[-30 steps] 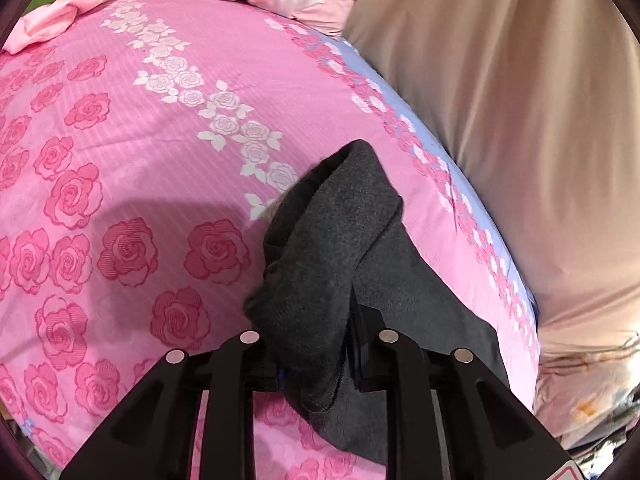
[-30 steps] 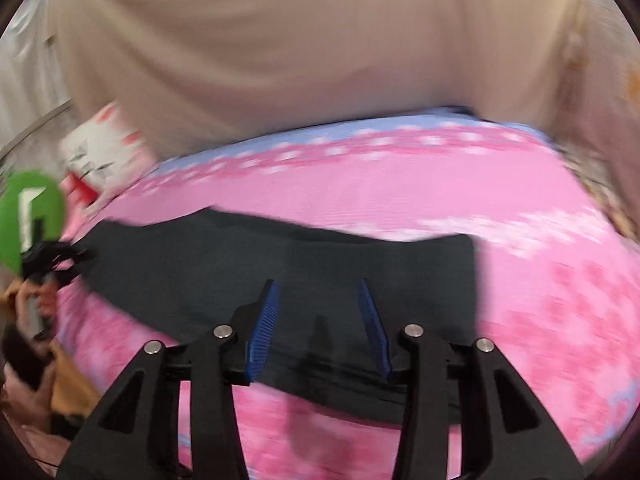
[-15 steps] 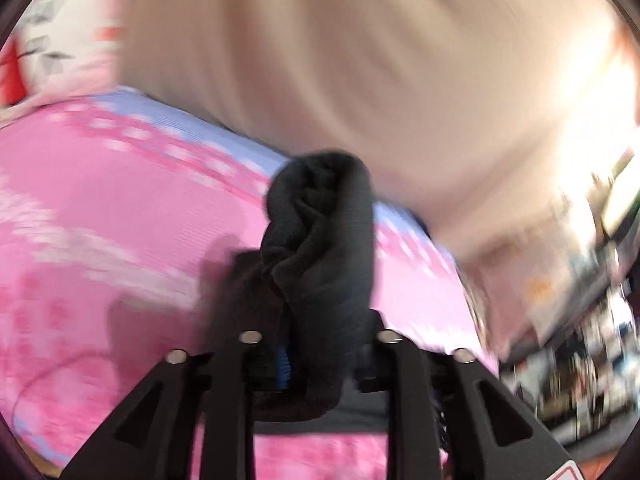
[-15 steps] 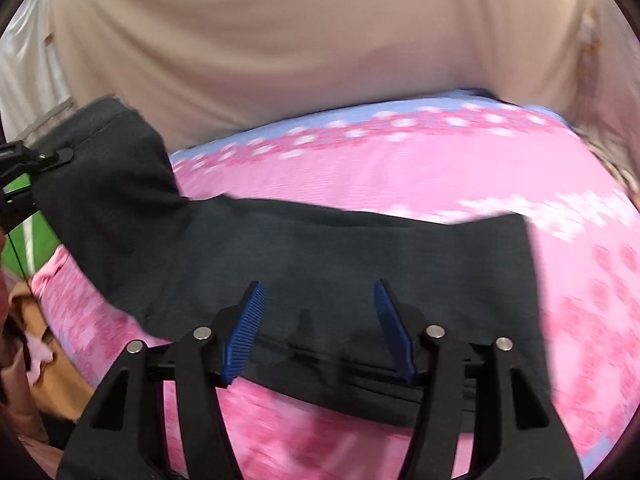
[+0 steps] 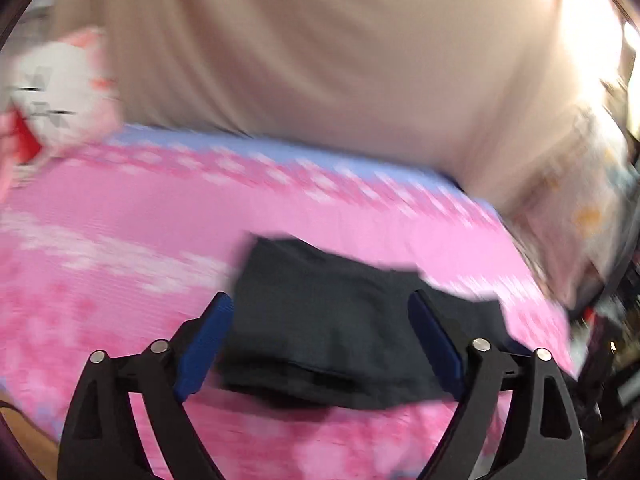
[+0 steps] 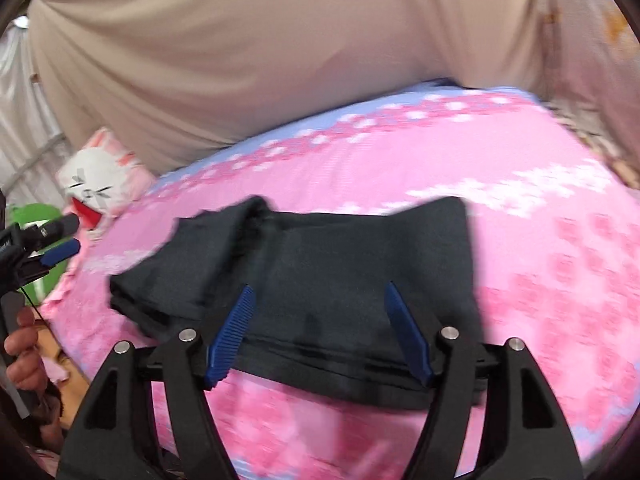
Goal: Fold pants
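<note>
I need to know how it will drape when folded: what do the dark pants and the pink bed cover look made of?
Pants: dark grey, matte, soft knit or fleece by the look; limp, rumpled folds. Bed cover: thin printed woven cloth, probably cotton; blur hides the weave.

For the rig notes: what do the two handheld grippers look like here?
Both are alike. The left gripper and the right gripper have black plastic jaw arms with cut-out openings, round silver pivot pins, and ribbed blue pads on the inner faces of the fingers. No sleeve shows, and the blurred frames reveal no markings.
</note>
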Demonstrator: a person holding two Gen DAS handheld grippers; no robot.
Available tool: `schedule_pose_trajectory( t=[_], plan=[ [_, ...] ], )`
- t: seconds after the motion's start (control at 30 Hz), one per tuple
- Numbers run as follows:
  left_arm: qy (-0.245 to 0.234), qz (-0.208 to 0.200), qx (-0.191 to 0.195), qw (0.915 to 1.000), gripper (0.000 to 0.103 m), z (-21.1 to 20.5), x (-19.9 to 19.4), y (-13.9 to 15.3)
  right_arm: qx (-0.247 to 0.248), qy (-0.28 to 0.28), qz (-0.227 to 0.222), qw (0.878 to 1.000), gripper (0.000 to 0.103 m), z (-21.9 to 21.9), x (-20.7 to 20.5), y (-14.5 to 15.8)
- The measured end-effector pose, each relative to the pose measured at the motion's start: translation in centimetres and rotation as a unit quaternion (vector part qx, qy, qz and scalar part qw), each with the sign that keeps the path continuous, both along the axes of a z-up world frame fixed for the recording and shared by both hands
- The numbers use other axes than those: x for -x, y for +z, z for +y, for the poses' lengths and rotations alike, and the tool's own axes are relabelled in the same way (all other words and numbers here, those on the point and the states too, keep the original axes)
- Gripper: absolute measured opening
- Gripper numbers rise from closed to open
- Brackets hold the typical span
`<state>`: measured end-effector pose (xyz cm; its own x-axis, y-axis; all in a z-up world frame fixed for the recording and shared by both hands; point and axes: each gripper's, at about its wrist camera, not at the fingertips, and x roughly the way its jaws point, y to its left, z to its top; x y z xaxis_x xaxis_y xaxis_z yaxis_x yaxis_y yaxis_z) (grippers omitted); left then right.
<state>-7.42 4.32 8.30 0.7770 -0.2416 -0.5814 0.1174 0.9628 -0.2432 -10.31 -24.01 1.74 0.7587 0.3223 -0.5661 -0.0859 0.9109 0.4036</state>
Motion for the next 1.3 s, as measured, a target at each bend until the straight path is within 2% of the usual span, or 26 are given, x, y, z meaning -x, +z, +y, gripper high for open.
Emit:
schedule_pose_trajectory(
  t=[0.07,0.13,0.3,0.33,0.37,0.4,0.43,0.5,0.63,0.73,0.8,0.9,1.0,1.07,1.13,1.2,1.3],
  plan=[
    [0.043,-0.012,-0.016,0.9989,0.087,2.2,0.2,0.1,-0.059,0.040,0.014,0.997,0.069,1.3,-1.4,-1.0],
    [0.067,-0.005,-0.038,0.9970,0.087,3.7,0.1,-0.6,-0.113,0.060,0.041,0.991,0.069,2.4,-3.0,-2.5],
    [0.066,0.015,-0.073,0.9951,0.087,4.5,-0.5,-3.3,-0.142,0.072,0.092,0.983,0.070,4.8,-5.2,-4.7],
    [0.061,0.017,-0.074,0.9953,0.087,4.5,-0.2,-3.6,-0.145,0.078,0.094,0.982,0.064,5.5,-5.3,-4.7],
    [0.053,0.022,-0.072,0.9958,0.087,4.7,-0.3,-4.1,-0.143,0.083,0.093,0.982,0.050,6.0,-5.4,-4.6],
    [0.051,0.026,-0.068,0.9961,0.087,4.9,-0.4,-4.4,-0.137,0.084,0.091,0.983,0.042,6.3,-5.5,-4.5],
    [0.050,0.029,-0.064,0.9963,0.087,5.2,-0.5,-4.7,-0.124,0.088,0.084,0.985,0.022,6.8,-5.5,-4.1],
    [0.049,0.036,-0.058,0.9965,0.087,5.7,-0.8,-5.3,-0.120,0.101,0.065,0.986,0.019,7.6,-5.6,-2.4],
    [0.036,0.035,-0.040,0.9979,0.087,6.5,-0.3,-5.0,-0.102,0.125,-0.028,0.986,0.019,7.8,-5.3,5.4],
    [0.036,0.028,-0.033,0.9984,0.087,6.9,0.2,-4.6,-0.067,0.103,-0.094,0.988,0.019,5.9,-4.2,10.3],
    [0.028,0.036,-0.023,0.9987,0.087,6.8,0.2,-4.9,-0.039,0.067,-0.113,0.991,0.018,2.9,-2.8,11.3],
    [0.011,0.050,-0.016,0.9986,0.087,6.1,-0.1,-5.5,-0.012,0.010,-0.075,0.997,0.018,-1.6,-1.6,8.2],
    [0.001,0.055,-0.025,0.9981,0.087,4.4,-0.6,-6.4,-0.017,-0.069,0.039,0.997,0.019,-6.4,-1.6,-0.1],
    [-0.017,0.066,-0.027,0.9973,0.087,2.5,-1.4,-7.2,-0.035,-0.085,0.082,0.992,0.019,-7.8,-1.7,-4.0],
    [-0.030,0.073,-0.030,0.9964,0.087,0.9,-1.8,-7.5,-0.071,-0.086,0.071,0.991,0.021,-8.6,-1.1,-4.8],
    [-0.047,0.079,-0.033,0.9952,0.087,-1.2,-2.3,-7.8,-0.078,-0.079,0.057,0.992,0.023,-8.8,-0.8,-4.3],
    [-0.062,0.088,-0.036,0.9935,0.087,-3.8,-2.7,-8.2,-0.076,-0.070,0.040,0.994,0.040,-9.3,-1.1,-3.5]
  ],
)
